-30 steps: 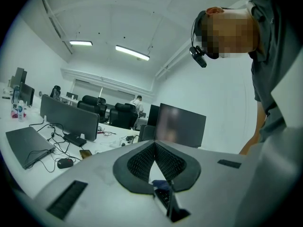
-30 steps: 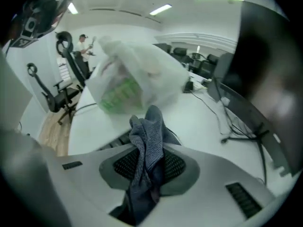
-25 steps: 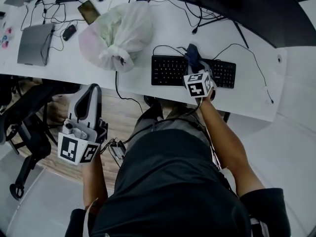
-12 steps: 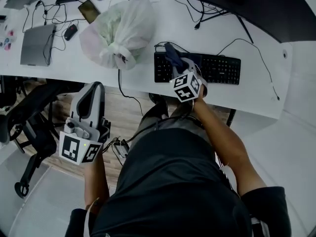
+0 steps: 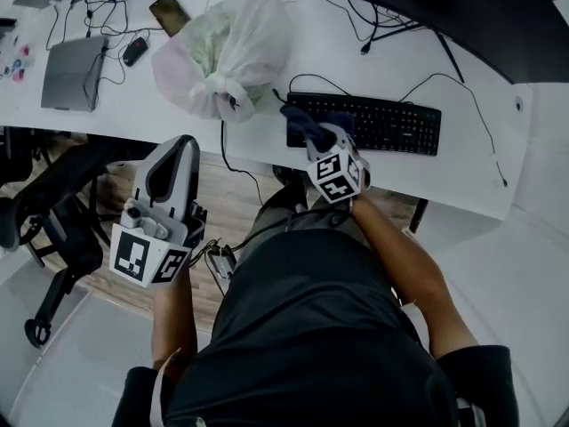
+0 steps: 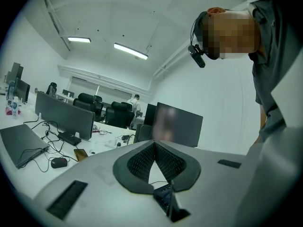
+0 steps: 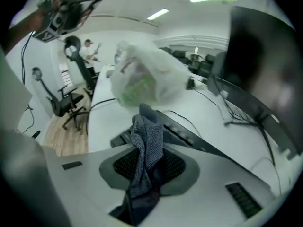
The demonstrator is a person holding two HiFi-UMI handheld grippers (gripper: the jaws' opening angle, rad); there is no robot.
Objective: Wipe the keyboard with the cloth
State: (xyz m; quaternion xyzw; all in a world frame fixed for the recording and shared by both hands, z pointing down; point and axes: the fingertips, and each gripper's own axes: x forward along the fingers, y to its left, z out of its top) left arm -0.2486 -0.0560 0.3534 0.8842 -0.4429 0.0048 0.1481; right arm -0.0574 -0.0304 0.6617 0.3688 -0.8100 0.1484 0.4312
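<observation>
- One keyboard [image 5: 382, 124] (black, wired) lies on the white desk [image 5: 462, 178], parallel to its near edge.
- One cloth [image 5: 300, 121], dark blue-grey, is pinched in the right gripper [image 5: 313, 133]. Its bunched free end rests on the keyboard's left end.
- Of the two grippers, the right one's jaws clamp the cloth. The left gripper [image 5: 179, 148] hangs below the desk edge, well apart from the keyboard, with its jaw tips together on nothing.
- One knotted white plastic bag [image 5: 222, 56] sits just beside the keyboard's far-left corner, close to the cloth.
- Farther left lie one closed grey laptop [image 5: 71, 71], one mouse [image 5: 135, 52] and one phone [image 5: 169, 13], among loose cables.
- Each gripper's cube carries black-and-white square markers, and the key legends are too small to read.
</observation>
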